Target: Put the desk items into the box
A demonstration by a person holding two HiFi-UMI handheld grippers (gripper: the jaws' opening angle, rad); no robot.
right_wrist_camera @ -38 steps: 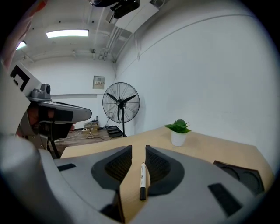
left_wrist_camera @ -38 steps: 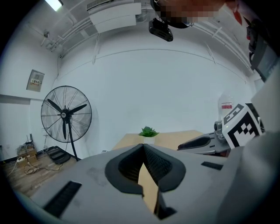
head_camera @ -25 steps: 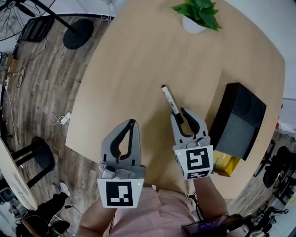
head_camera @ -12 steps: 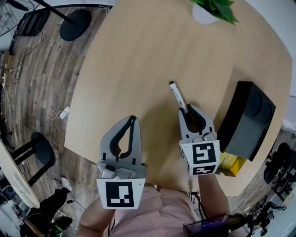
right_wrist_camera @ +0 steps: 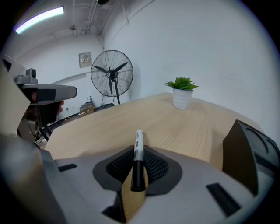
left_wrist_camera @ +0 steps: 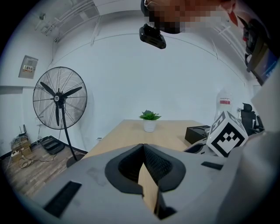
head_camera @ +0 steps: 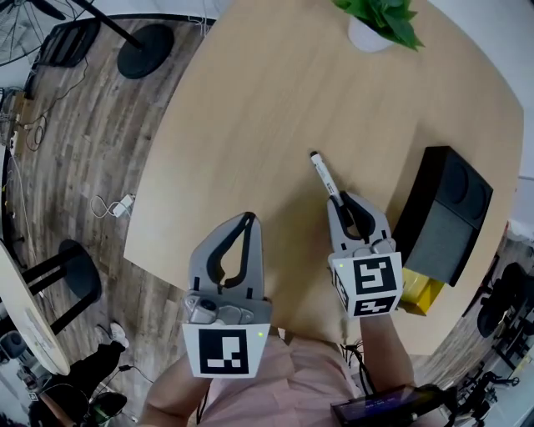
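Observation:
A white marker [head_camera: 322,176] with a black cap lies along the wooden table [head_camera: 250,125], and my right gripper [head_camera: 345,200] is shut on its capped end. In the right gripper view the marker [right_wrist_camera: 138,141] sits between the ribbed pads [right_wrist_camera: 154,166], its white end pointing away over the table. The black open box [head_camera: 440,215] stands just right of that gripper, and it shows as a dark wall [right_wrist_camera: 244,153] at the right edge. My left gripper [head_camera: 247,220] hovers near the table's front edge, shut with nothing in it [left_wrist_camera: 143,148].
A potted green plant [head_camera: 377,23] stands at the far side of the table. A yellow object [head_camera: 415,292] lies at the table's near right edge, by the box. A pedestal fan [left_wrist_camera: 59,98] stands on the floor to the left, and cables [head_camera: 113,207] lie below the table edge.
The head view has shifted slightly. Both grippers and the marker keep nearly the same places on the table.

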